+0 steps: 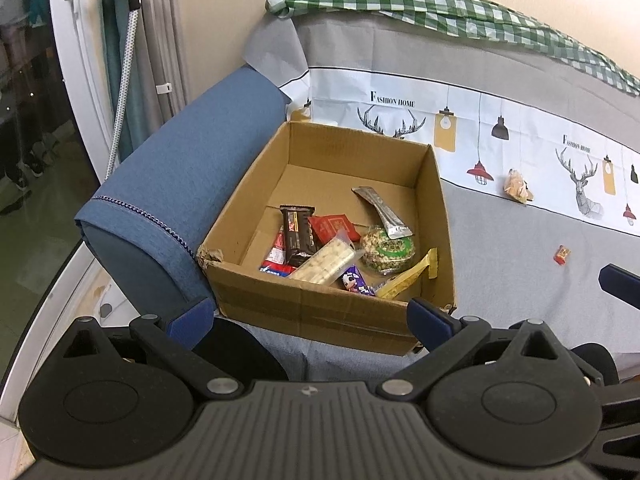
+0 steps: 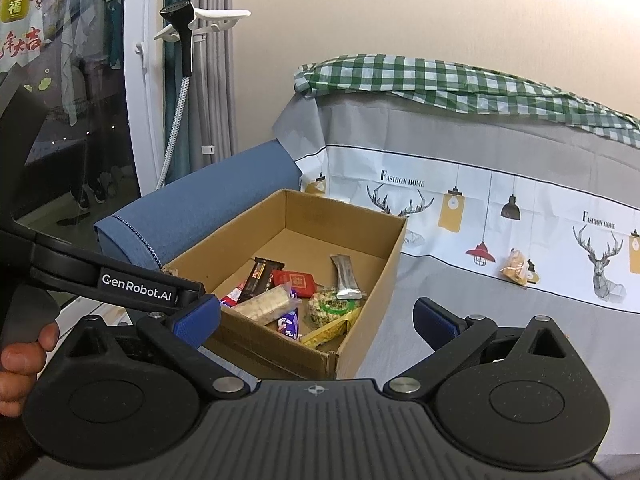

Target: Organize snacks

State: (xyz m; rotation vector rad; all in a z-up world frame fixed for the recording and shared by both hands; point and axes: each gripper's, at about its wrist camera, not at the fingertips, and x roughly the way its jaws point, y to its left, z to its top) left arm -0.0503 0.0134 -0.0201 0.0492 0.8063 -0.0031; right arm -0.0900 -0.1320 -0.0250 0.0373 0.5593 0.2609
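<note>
At the far left, a glass door [image 2: 72, 128] is reflecting the room, and a steamer head on a braided hose [image 2: 176, 120] is hanging beside grey curtains [image 2: 216, 80]. Next comes a blue sofa armrest [image 1: 180, 200], running along the left edge of the sofa seat. A cardboard box [image 1: 320, 312] is sitting open on the seat, touching that armrest, its near left corner torn. Snacks are lying heaped toward the box's near wall: a dark chocolate bar [image 1: 298, 232], a red packet [image 1: 334, 226], a clear pack of pale crackers [image 1: 326, 262], a round green-labelled pack of nuts [image 1: 386, 250], a silver sachet [image 1: 382, 212], a purple wrapper [image 1: 354, 282] and a yellow stick [image 1: 408, 278].

The left gripper [image 1: 310, 316] is hovering in front of the box's near wall, its jaws spread wide and holding nothing. The right gripper [image 2: 316, 320] is hanging just right of it over the box's near right corner, likewise wide apart and empty, with the left gripper's arm crossing its left side.

Further right, on the grey printed cover [image 1: 500, 260] over the seat, two snacks are lying outside the box: a tan bag [image 1: 518, 186] toward the back edge and a small red candy [image 1: 562, 255] nearer the front. A green checked cloth [image 1: 420, 0] is draping along the sofa's top edge.
</note>
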